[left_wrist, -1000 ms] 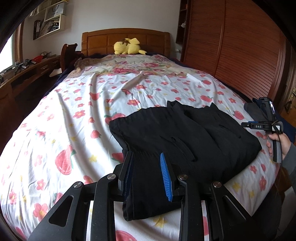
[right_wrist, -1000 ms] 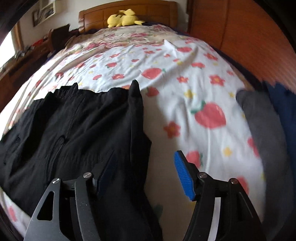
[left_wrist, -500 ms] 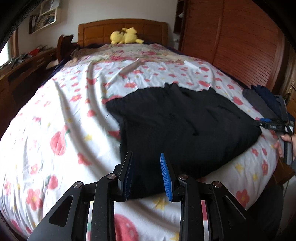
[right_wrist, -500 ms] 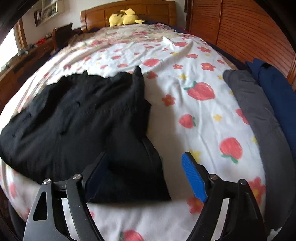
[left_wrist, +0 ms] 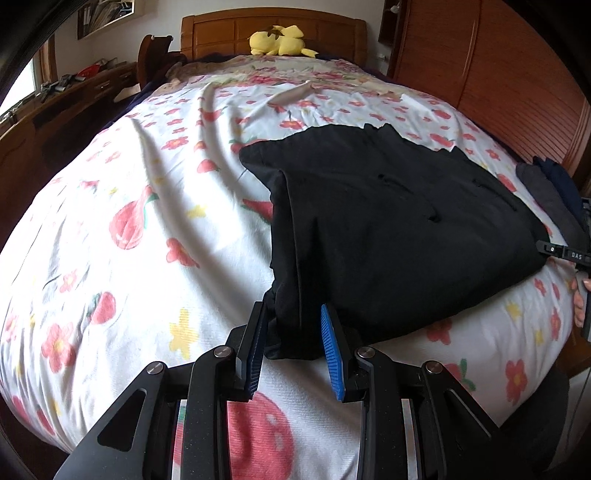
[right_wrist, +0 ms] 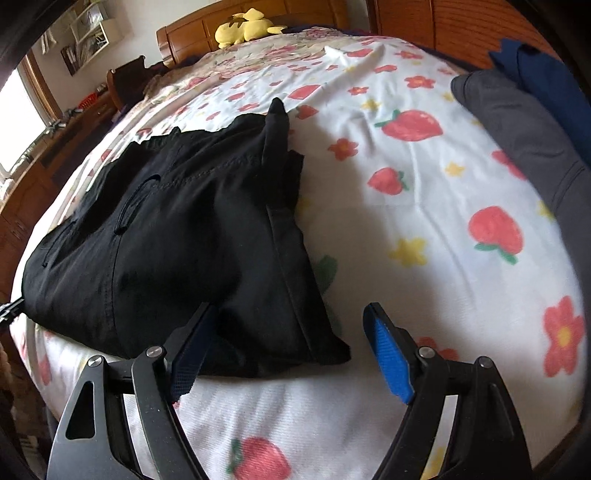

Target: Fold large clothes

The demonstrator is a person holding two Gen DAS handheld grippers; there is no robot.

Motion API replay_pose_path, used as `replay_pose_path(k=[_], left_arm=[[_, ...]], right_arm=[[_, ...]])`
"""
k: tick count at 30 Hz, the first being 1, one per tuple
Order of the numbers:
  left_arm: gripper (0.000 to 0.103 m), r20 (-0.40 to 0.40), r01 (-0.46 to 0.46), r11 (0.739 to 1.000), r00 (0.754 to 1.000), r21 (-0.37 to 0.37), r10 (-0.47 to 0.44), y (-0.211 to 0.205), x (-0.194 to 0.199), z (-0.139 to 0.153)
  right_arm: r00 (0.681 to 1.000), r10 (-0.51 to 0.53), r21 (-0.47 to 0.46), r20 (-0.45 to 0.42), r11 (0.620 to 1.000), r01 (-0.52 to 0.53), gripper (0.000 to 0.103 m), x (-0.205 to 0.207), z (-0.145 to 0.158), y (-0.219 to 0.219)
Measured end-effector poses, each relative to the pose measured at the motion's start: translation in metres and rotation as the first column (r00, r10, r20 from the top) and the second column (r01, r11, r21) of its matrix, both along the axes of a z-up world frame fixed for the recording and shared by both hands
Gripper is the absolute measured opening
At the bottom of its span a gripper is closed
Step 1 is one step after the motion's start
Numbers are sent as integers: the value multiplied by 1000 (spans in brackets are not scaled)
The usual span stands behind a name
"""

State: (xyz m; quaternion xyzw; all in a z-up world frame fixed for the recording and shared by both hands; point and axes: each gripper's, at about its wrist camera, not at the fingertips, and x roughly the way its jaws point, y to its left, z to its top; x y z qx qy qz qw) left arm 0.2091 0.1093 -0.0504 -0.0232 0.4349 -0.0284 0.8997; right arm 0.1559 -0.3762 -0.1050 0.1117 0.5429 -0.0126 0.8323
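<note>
Already folded, the black trousers (left_wrist: 388, 236) lie limp near the foot of the bed (left_wrist: 122, 192). Left hand-held gripper (left_wrist: 293, 347) straddles their near corner, jaws narrowly apart; right hand-held gripper (right_wrist: 284, 350), just opened wide, brackets the opposite corner. Soft and light, they're best pinched at corners.

The big folded clothes (left_wrist: 388, 229) are black. The bed sheet (left_wrist: 129, 206) is white with red strawberries, red flowers and yellow stars. A yellow soft toy (left_wrist: 279, 40) sits by the brown wooden headboard (left_wrist: 229, 33). Each tool (right_wrist: 284, 354) is black with blue pads (right_wrist: 391, 365). Grey clothes (right_wrist: 517, 133) and dark blue clothes (right_wrist: 546, 77) lie nearby.
</note>
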Motion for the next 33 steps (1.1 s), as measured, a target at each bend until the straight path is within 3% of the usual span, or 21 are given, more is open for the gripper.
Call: replay_pose_path(k=[4, 8, 11, 17, 21, 30, 33], left_arm=[[30, -1, -1, 1000, 1000, -1, 1, -3, 3, -3], [6, 4, 24, 998, 1000, -58, -24, -1, 8, -4], [4, 20, 27, 998, 999, -56, -26, 1, 5, 1], [3, 64, 42, 998, 997, -55, -38, 7, -11, 9], [3, 68, 83, 996, 994, -30, -81, 2, -34, 19], [3, 70, 85, 996, 994, -14, -84, 6, -46, 20], [3, 69, 78, 997, 995, -14, -77, 3, -46, 22]], right_arm=[[999, 46, 32, 8, 998, -46, 54, 2, -5, 8], [995, 101, -38, 27, 994, -100, 22, -1, 2, 21], [992, 112, -44, 62, 993, -109, 14, -6, 13, 22], [981, 118, -33, 156, 993, -114, 10, -27, 51, 24], [976, 162, -91, 149, 985, -149, 10, -48, 72, 35], [988, 114, -116, 105, 988, -102, 11, -62, 67, 25], [987, 99, -193, 126, 978, -73, 40, -59, 76, 31]])
